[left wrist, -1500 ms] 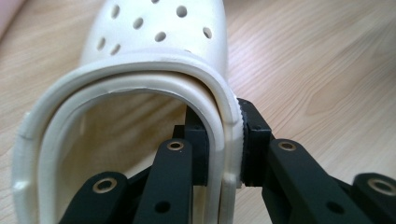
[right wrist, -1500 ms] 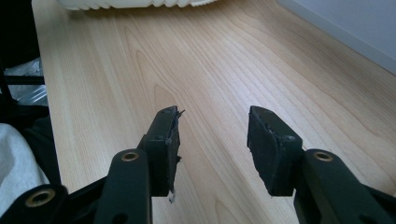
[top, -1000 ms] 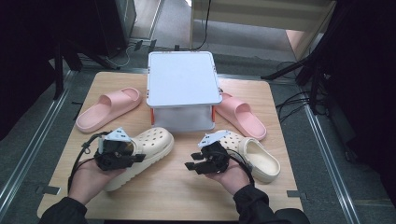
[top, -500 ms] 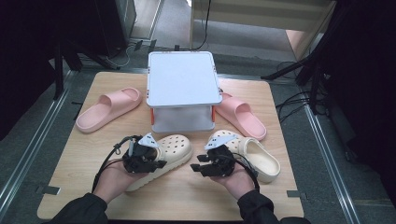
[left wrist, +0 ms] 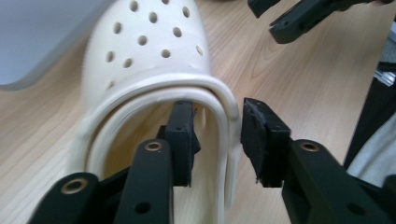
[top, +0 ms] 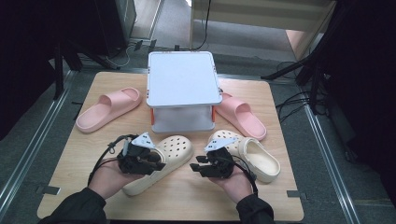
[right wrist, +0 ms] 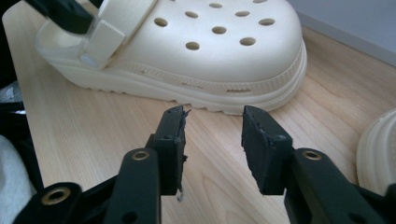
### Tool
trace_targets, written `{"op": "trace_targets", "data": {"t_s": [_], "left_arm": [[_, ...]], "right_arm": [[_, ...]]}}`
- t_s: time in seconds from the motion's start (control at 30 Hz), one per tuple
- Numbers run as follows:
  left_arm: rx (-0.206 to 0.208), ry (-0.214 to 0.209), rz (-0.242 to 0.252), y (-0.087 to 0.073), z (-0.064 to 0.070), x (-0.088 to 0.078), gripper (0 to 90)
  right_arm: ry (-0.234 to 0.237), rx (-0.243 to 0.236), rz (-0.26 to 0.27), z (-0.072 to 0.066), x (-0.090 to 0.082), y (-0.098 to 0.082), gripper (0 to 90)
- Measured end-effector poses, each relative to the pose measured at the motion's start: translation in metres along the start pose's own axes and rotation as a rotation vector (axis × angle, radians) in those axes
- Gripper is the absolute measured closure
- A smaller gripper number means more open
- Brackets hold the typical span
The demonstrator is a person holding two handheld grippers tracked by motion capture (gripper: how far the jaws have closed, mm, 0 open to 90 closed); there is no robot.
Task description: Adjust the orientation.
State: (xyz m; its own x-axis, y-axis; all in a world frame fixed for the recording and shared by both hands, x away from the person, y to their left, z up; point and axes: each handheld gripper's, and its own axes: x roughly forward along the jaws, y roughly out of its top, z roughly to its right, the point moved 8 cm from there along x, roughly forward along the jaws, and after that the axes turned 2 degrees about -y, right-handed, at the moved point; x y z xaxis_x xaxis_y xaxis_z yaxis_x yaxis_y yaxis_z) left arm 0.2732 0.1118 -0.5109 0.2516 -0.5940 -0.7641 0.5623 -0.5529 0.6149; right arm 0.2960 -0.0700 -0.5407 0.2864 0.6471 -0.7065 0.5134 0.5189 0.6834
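Two cream clogs lie on the wooden table. My left gripper sits at the left clog, low in the high view. In the left gripper view its jaws straddle this clog's side wall, one inside the shoe, one outside. The left gripper has just been opening and its pads stand off the wall. My right gripper hovers between the two clogs, pointing left, beside the right clog. The right gripper has just been closing a little, is still open, and has nothing between its jaws.
A white lidded box on orange feet stands behind the clogs. One pink slide lies at its left, another pink slide at its right. The table's front edge runs just below both hands.
My left hand has moved right along the left clog, which has shifted right with it, toward the right gripper. The right hand has stayed in place.
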Motion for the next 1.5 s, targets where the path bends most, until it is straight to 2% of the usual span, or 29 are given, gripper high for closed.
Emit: {"op": "trace_targets", "data": {"t_s": [0.07, 0.17, 0.33, 0.4, 0.57, 0.67, 0.73, 0.8, 1.13, 1.43, 1.5], "left_arm": [[-0.007, -0.001, 0.028, 0.0, -0.006, -0.012, 71.5], [-0.033, 0.008, 0.048, -0.002, -0.017, -0.022, 76.5], [-0.107, 0.027, 0.058, -0.013, -0.046, -0.03, 85.0], [-0.112, 0.04, 0.057, -0.016, -0.054, -0.03, 88.9], [-0.142, 0.056, 0.028, -0.026, -0.076, -0.02, 89.4], [-0.177, 0.022, 0.019, -0.032, -0.084, -0.012, 89.3], [-0.187, 0.013, -0.013, -0.037, -0.085, -0.002, 88.6], [-0.179, 0.019, -0.05, -0.04, -0.085, 0.007, 88.9], [-0.19, 0.001, -0.055, -0.042, -0.082, 0.009, 89.1], [-0.18, -0.023, -0.067, -0.046, -0.069, 0.009, 89.3], [-0.185, -0.042, -0.063, -0.048, -0.066, 0.01, 89.3]], "right_arm": [[-0.002, 0.005, 0.007, -0.001, 0.001, 0.001, 63.1], [-0.013, 0.006, 0.019, -0.002, 0.005, 0.003, 68.2], [0.005, 0.036, 0.011, -0.008, 0.015, 0.005, 79.3], [0.013, 0.033, 0.001, -0.011, 0.02, 0.006, 82.4], [0.026, 0.014, -0.023, -0.022, 0.035, 0.005, 85.0], [0.027, -0.003, -0.031, -0.025, 0.041, 0.005, 84.9], [0.029, -0.003, -0.033, -0.026, 0.044, 0.005, 84.9], [0.029, -0.002, -0.041, -0.026, 0.049, 0.004, 84.7], [0.022, 0.006, -0.042, -0.021, 0.054, 0.006, 84.8], [0.022, 0.024, -0.048, -0.015, 0.053, 0.007, 84.6], [0.019, 0.031, -0.052, -0.013, 0.053, 0.008, 84.6]]}}
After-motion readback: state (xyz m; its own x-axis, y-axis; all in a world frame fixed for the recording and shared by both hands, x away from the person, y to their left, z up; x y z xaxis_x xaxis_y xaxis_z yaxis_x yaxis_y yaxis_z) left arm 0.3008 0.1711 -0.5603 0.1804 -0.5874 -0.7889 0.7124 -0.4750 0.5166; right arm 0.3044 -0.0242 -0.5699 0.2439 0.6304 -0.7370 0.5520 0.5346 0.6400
